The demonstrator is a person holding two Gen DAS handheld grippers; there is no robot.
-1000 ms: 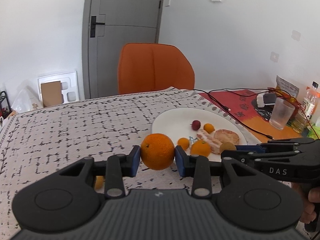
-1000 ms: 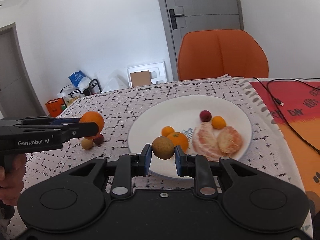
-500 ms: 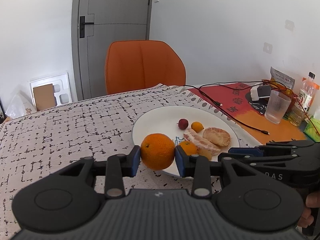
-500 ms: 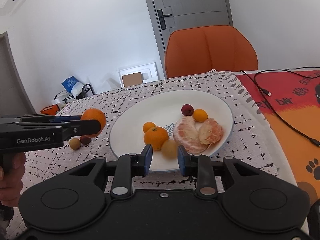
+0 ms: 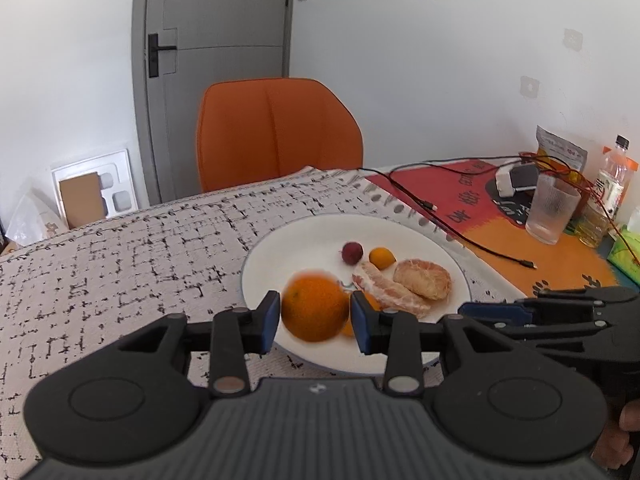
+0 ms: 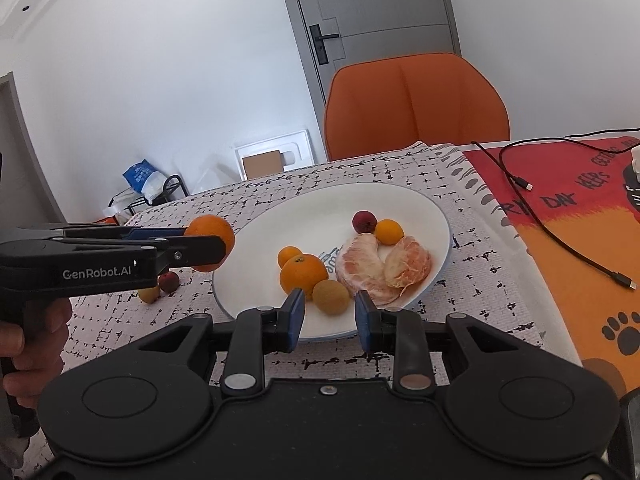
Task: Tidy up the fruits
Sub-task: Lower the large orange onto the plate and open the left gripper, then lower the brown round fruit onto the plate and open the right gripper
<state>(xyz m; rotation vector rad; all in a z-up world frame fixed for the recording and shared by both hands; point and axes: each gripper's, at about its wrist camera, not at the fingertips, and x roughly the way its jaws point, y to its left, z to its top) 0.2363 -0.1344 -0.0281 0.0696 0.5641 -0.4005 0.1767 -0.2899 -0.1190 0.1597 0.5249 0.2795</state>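
A plate (image 6: 416, 200) sat on the table (image 6: 280, 192), a chair (image 6: 416, 108) behind it; fruit pieces (image 6: 380, 260) lay on the plate; two small fruits (image 6: 160, 286) lay on the table left of it.

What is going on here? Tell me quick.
A person is sorting fruit onto a white plate with a handheld gripper in each hand. The left gripper has an orange between its fingers over the plate's near edge; they are opening and the orange looks blurred, apparently slipping free. The right gripper stands open around a small brown fruit lying on the plate.
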